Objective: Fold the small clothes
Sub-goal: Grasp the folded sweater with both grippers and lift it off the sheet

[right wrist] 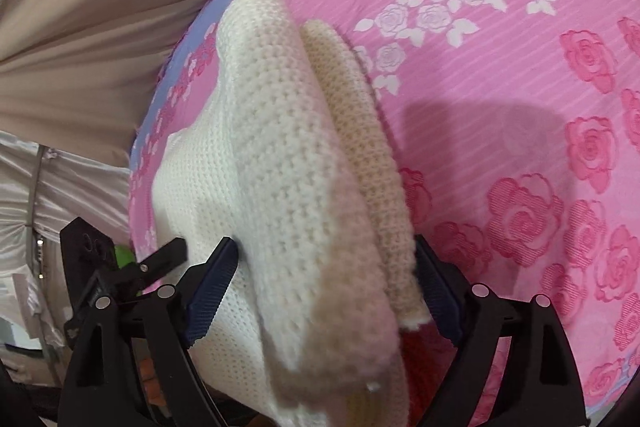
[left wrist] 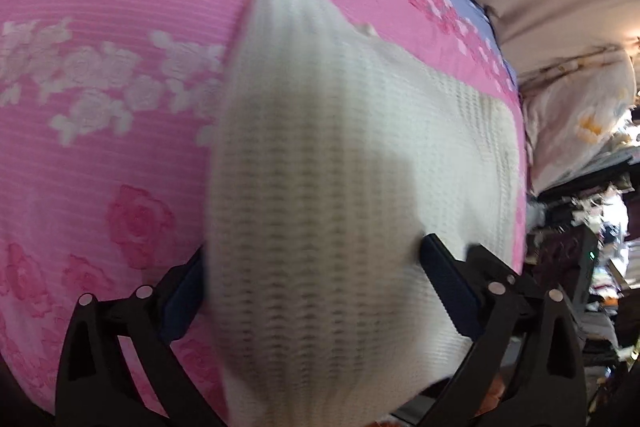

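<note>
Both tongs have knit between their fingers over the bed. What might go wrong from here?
1. The white knit is bunched thick between the wide-set fingers of the left tongs; closing there may pinch several layers, or the cloth may slip out.
2. At the right tongs a cream layer lies beside the white one, edges uneven, so the fold may land crooked.
3. The knit sits near the edge of the pink bedspread and may slide off.

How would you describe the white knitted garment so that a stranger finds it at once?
Look at the pink bedspread printed with roses. On it, near its blue-bordered edge, lies the white knitted garment, partly folded over itself. It is the only thick, plain cream-white piece; everything around it is pink and flowered.
</note>
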### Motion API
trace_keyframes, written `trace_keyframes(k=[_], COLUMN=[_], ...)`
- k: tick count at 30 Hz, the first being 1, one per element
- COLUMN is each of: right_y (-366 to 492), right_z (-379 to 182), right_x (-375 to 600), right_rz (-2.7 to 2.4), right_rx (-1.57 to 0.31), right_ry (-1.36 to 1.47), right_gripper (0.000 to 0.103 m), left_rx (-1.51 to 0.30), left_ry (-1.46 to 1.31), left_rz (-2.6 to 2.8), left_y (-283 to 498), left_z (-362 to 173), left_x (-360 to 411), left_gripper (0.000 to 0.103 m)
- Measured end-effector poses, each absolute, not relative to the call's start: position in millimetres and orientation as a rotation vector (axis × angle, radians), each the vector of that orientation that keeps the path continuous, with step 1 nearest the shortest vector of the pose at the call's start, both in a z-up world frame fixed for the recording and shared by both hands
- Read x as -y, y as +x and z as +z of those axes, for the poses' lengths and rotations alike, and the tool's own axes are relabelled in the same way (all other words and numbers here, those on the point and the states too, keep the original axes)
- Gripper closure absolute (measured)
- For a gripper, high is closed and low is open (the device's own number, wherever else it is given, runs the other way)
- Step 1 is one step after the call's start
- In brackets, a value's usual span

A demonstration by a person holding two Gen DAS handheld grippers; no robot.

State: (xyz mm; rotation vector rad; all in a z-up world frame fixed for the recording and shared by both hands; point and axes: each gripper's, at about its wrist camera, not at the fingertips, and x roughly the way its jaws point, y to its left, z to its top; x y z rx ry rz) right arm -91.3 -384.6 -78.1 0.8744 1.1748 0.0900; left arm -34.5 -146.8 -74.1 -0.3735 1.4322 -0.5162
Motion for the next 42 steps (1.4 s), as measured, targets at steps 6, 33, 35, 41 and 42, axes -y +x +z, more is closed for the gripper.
trace_keyframes(k=[6, 33, 35, 41, 42], right_y=[-72, -108, -97, -52, -40], right_z=[-75, 275, 290, 269, 252], right_x=[372, 313, 294, 252, 247], right_rz=[0.135, 0.241, 0.292, 0.411, 0.414], right_rx=[-1.177, -0.428, -0.396, -0.436, -0.466], right_ry=[0.875, 0.500, 0.476, 0.504, 0.520], right_gripper=[0.048, 0.062, 0.061, 0.058, 0.054], left_rx=[-1.437, -0.597, -0.537, -0.584, -0.636], left_ry=[-0.255, -0.090, -0.080, -0.104, -0.115], left_rz=[-0.531, -0.892, -0.846, -0.722, -0.691], left_y=[-32, -44, -43, -17, -6], left_z=[-52, 298, 309, 283, 258], left_x=[165, 107, 84, 38, 29], left_gripper=[0.041, 0.048, 0.047, 0.039, 0.037])
